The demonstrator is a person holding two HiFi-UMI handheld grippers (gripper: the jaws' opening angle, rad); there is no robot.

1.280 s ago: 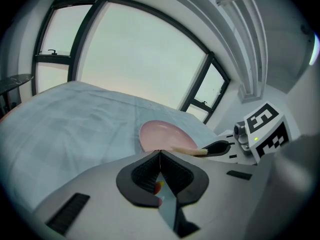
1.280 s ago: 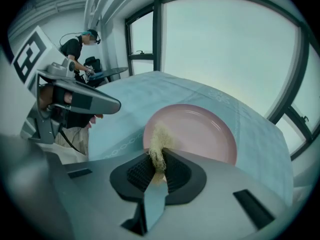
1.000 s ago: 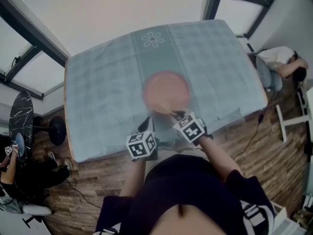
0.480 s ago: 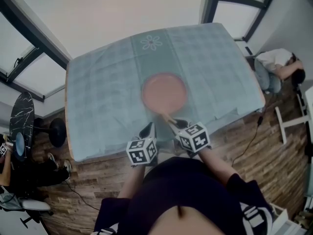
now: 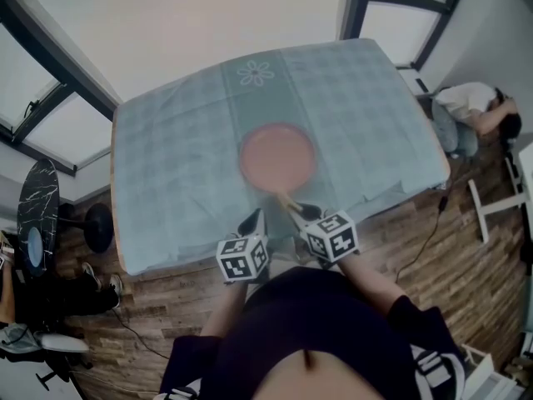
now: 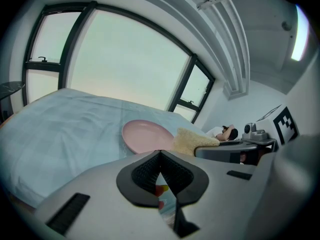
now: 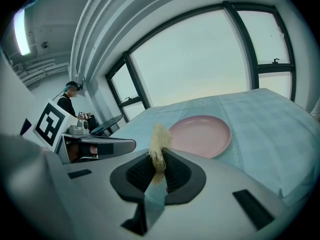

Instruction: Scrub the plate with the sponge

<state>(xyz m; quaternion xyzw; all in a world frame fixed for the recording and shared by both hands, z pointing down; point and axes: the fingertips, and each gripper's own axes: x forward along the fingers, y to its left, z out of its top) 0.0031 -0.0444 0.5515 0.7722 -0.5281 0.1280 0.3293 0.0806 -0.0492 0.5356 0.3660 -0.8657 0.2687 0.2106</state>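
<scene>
A pink plate (image 5: 278, 156) lies on the pale blue checked tablecloth (image 5: 166, 157); it also shows as the plate (image 6: 146, 136) in the left gripper view and the plate (image 7: 201, 135) in the right gripper view. My right gripper (image 5: 296, 210) is shut on a thin yellow sponge (image 7: 159, 145), held on edge just short of the plate's near rim; the sponge (image 6: 192, 140) shows from the left too. My left gripper (image 5: 252, 221) hangs beside it at the table's front edge, jaws closed together with nothing between them.
The table (image 5: 125, 261) ends right in front of me, over a wooden floor. A person (image 5: 476, 107) lies on the floor at the right. A black marble side table (image 5: 35, 207) stands at the left. Windows run behind the table.
Both grippers drew back slightly toward me from the plate's near rim between one second ago and half a second ago. Since then almost nothing has moved.
</scene>
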